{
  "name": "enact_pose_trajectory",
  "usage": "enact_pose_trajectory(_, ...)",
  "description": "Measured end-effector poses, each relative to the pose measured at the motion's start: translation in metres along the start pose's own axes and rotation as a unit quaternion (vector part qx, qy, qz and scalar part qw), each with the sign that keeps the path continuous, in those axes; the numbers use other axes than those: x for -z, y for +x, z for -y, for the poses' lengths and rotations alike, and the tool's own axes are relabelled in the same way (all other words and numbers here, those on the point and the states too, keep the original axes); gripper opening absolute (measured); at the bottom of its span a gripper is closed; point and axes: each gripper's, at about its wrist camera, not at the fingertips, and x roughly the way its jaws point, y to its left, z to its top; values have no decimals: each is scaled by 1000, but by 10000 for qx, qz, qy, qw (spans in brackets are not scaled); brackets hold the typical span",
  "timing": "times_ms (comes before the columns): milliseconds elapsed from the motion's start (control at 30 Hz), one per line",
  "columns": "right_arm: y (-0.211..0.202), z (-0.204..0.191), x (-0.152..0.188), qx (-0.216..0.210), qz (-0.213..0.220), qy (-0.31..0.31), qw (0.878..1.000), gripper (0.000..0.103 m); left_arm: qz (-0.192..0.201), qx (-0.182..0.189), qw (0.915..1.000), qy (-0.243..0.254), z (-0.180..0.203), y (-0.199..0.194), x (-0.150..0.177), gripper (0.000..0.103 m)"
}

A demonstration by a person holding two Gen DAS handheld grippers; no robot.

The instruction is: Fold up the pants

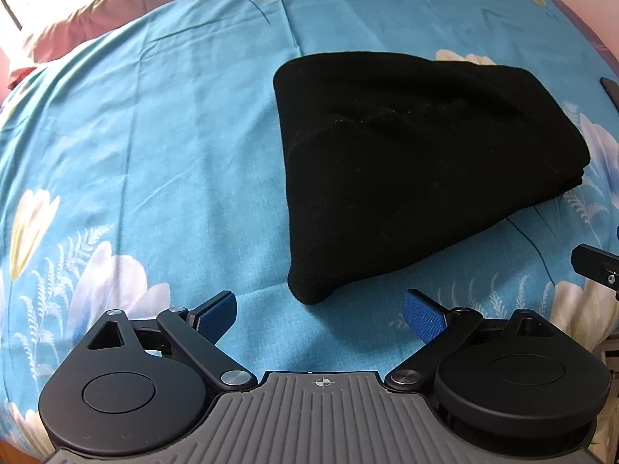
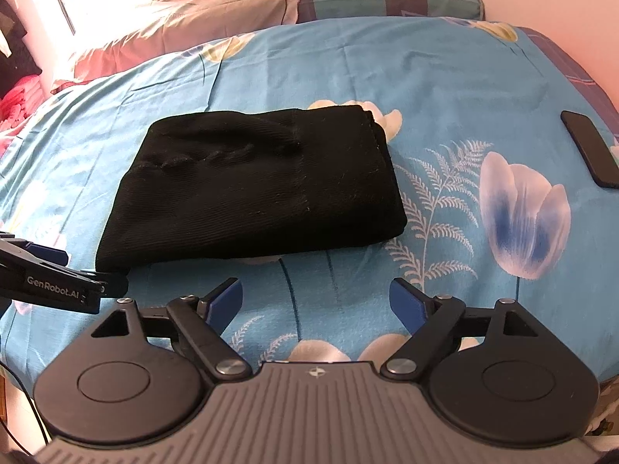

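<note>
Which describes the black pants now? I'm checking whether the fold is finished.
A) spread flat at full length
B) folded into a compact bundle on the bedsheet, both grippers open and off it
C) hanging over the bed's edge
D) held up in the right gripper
B: the black pants lie as a layered bundle on the blue floral bedsheet, with the left gripper and the right gripper both open and empty.

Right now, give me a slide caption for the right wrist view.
Open right tongs hover empty before folded black pants on a floral sheet, a phone lying at right.
</note>
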Motion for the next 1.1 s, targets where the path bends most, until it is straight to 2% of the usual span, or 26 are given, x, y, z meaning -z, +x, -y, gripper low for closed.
enact_pose_trajectory(1100, -4, -1, 3, -243, -27, 65, 9997, 86, -112, -55, 9999, 60, 8, 2, 4, 103)
